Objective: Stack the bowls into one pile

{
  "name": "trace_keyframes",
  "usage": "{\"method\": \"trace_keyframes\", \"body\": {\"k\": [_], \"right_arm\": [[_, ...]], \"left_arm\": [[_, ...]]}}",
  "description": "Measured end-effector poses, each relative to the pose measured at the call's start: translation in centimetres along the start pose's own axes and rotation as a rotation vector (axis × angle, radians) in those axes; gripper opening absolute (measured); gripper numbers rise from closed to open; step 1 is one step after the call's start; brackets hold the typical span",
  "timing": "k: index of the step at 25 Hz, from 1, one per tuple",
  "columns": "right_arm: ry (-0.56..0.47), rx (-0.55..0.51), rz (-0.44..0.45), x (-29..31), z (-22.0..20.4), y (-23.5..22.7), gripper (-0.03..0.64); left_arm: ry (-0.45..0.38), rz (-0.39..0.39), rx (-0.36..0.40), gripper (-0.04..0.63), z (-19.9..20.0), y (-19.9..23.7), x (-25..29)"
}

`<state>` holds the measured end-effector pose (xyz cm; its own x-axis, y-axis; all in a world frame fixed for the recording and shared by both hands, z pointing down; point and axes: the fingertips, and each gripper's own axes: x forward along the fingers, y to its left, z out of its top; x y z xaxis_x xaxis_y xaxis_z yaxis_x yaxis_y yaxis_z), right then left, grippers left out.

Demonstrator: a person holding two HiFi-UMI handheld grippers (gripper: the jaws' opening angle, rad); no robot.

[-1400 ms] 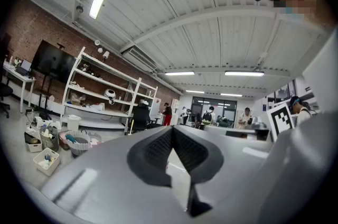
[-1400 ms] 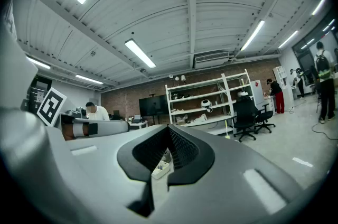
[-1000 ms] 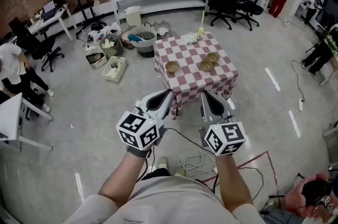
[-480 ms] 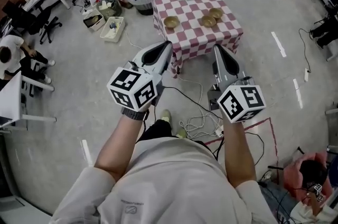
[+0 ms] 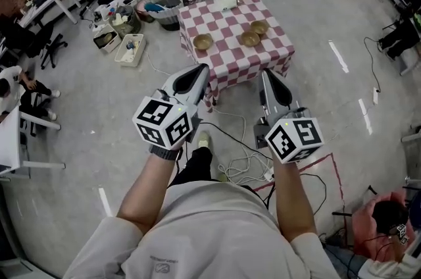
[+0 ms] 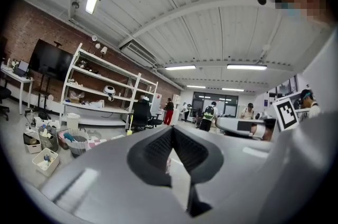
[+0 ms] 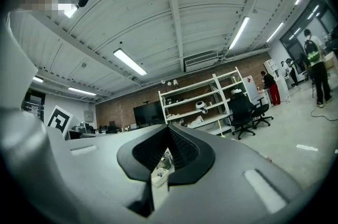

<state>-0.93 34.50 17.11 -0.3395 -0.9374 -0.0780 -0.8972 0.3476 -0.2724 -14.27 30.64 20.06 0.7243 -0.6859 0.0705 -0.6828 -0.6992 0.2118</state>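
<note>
left gripper (image 5: 197, 72) and right gripper (image 5: 269, 79) both empty with fingers pressed together, probably because the table is out of reach, three bowls (image 5: 249, 39) well ahead of fingertips, spread apart unstacked on checked table (image 5: 223, 27), stacking not begun

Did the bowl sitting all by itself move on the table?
No. The lone bowl sits by the same left edge of the checked table, apart from the other two bowls as before.
</note>
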Motion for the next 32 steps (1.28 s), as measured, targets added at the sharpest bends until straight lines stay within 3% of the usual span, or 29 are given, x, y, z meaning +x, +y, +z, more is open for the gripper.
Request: {"method": "trace_keyframes", "body": {"k": [11,22,32], "right_arm": [[0.030,0.005,0.000,11.3,-2.6,-2.1,0.009],[0.072,0.001,-0.063,23.6,-6.6,-4.8,0.009],[0.105,0.006,-0.088,28.7,-9.2,-5.9,0.009]], "left_arm": [[0.041,0.011,-0.026,0.005,-1.1,10.2,6.8],[0.125,0.004,-0.071,0.005,-4.2,22.4,14.4],[0.195,0.003,-0.117,0.005,-7.8,27.8,17.7]]}}
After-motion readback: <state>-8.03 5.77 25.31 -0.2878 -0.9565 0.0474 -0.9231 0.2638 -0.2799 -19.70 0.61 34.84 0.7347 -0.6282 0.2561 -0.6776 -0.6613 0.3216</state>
